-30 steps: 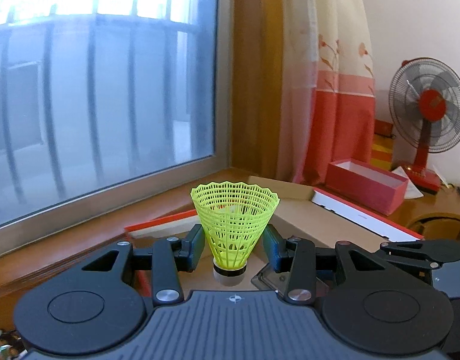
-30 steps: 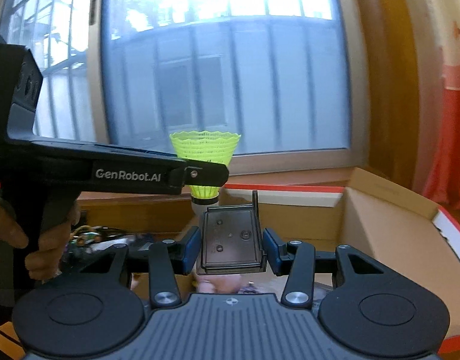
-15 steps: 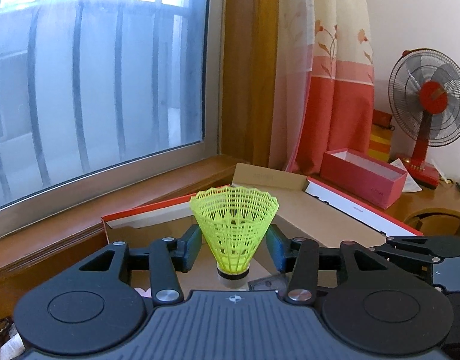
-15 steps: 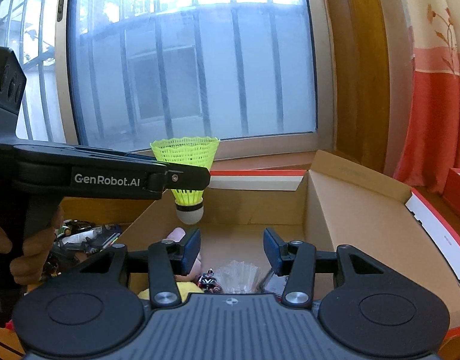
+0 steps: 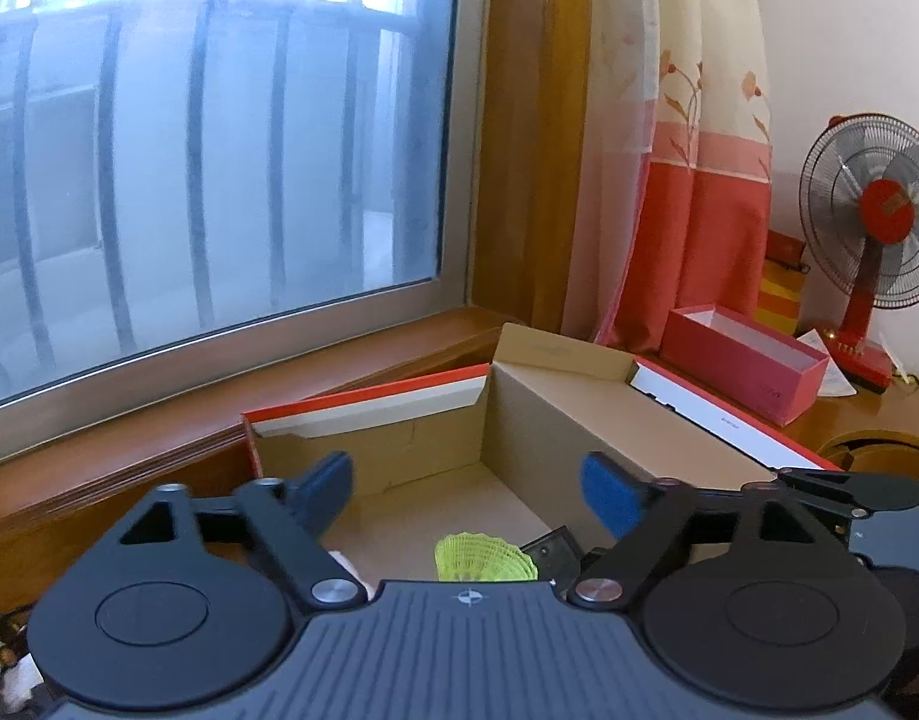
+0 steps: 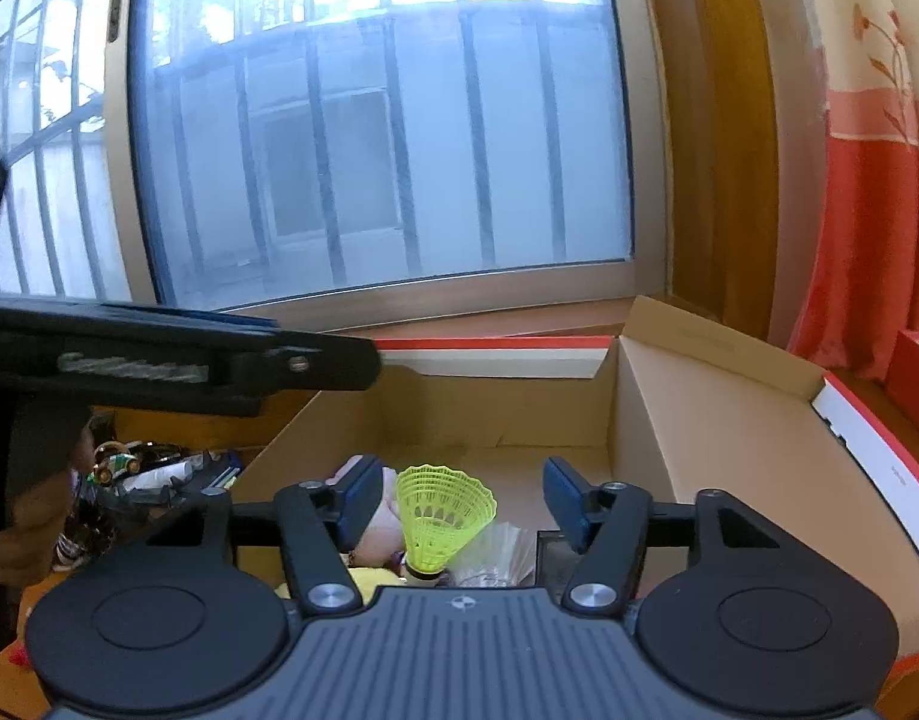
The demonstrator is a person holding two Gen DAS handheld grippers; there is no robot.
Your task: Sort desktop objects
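Dropped from left claw [image 5: 468, 489] a moment ago, shuttlecock [image 6: 444, 516] now inside cardboard box [image 6: 729, 450] among clutter. Both claws spread wide, empty. Featherlight, springy skirt; best pinched at cork base.

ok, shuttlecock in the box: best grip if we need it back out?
Pinch the mesh skirt of the shuttlecock from above. It sits cork-down, skirt flared up, with a pink item and a clear bag close beside its base in the cardboard box.
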